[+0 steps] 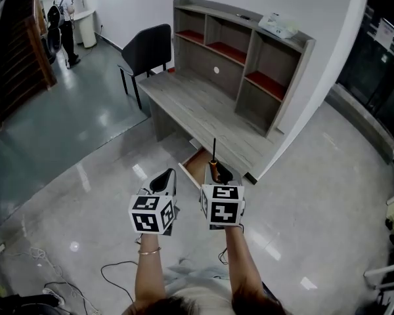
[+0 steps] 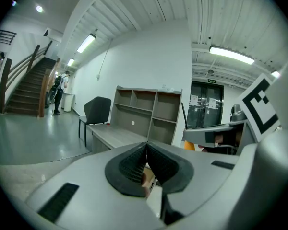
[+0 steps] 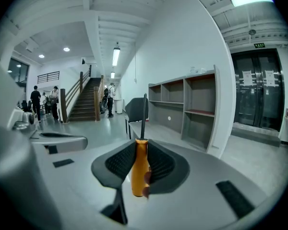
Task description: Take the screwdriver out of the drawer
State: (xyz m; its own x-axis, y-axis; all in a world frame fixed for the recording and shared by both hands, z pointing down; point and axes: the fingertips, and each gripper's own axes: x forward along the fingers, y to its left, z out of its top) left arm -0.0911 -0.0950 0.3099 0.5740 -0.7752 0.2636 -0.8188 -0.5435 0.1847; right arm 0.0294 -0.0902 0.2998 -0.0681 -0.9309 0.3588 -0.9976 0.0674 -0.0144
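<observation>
Right tool point(image 3: 140, 163) is clamped on the screwdriver point(image 3: 140, 169), pads gripping the orange handle on both sides. The black shaft runs straight out past the jaw tips, so the long axis lines up with the tool itself.

In the head view the screwdriver point(image 1: 213, 157) sits above the open drawer point(image 1: 194, 165), tip pointing away from me, across the drawer toward the counter point(image 1: 197, 107). I can't see it touching the drawer floor or walls. It looks lifted clear, though I can't judge the height.

Left tool point(image 2: 146, 163) has its pads pressed together with nothing between them. It hangs to the left of the drawer point(image 1: 163, 180), just beside the right tool point(image 1: 217, 174).

My read is the take-out is basically done. What's left is pulling back from the drawer. The thing to watch is the long shaft sticking out ahead, which could clip the counter edge above the drawer if I tilt forward. The right hand does it all and the left isn't needed.
</observation>
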